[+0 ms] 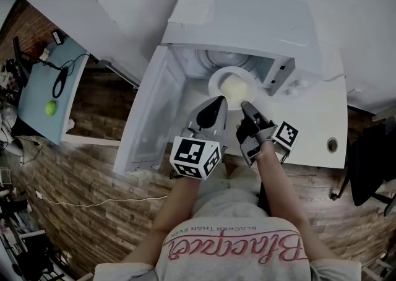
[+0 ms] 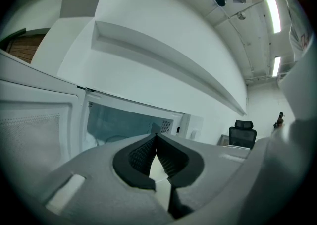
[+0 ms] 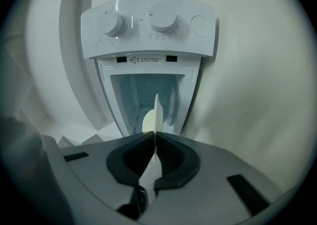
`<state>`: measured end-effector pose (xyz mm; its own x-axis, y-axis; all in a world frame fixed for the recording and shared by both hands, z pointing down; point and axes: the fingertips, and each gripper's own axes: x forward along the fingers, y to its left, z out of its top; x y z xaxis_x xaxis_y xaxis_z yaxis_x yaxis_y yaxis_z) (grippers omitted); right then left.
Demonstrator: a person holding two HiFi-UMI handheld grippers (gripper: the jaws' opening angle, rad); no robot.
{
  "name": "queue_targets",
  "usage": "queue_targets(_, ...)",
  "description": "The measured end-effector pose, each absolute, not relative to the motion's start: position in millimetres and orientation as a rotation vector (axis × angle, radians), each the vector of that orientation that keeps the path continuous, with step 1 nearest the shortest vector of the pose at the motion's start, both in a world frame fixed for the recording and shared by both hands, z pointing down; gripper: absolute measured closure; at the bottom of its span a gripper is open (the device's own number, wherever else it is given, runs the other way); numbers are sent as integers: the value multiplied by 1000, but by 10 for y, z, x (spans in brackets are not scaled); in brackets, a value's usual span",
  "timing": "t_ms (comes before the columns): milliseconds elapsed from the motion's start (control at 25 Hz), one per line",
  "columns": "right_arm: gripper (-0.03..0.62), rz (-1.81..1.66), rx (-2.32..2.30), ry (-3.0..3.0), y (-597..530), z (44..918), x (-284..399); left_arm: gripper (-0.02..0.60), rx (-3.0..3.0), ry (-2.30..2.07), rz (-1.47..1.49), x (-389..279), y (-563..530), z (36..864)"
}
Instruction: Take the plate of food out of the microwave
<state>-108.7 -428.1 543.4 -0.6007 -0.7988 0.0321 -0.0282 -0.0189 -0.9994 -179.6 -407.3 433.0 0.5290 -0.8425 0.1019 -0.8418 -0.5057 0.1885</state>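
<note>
Two claws meet at the front of a white microwave [image 1: 247, 20], which stands on a white table [image 1: 315, 125] in the upper middle of the head view. Its door [image 1: 145, 112] hangs wide open toward the left of the frame. The plate [image 1: 216, 78] sits at the mouth of the cavity, near the centre of the frame, with a pale mound of food [image 1: 235, 90] on it.

The right claw [image 1: 245, 108] is turned on its side and meets the plate's lower right rim. In the right gripper view its jaws are clamped on that rim, and the plate [image 3: 157, 115] runs edge-on up from between them. The food [image 3: 148, 120] lies just to its left, and two round knobs [image 3: 110, 22] sit on the control panel at the top.

The left claw [image 1: 213, 105] rests at the plate's lower left edge. In the left gripper view its jaws are closed with the tips touching. A pale surface shows in the gap below the tips, and I cannot tell whether they pinch anything. Beyond the left claw, the microwave cavity [image 2: 124, 122] shows at centre left.
</note>
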Motion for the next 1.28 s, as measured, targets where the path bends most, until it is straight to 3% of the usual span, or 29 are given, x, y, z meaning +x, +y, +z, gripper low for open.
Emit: queue_targets(1280, 574, -1732, -749, 1778, -3638, 4989, -647, 575, 2430, -1635, -39, -1564, -3369, 4089)
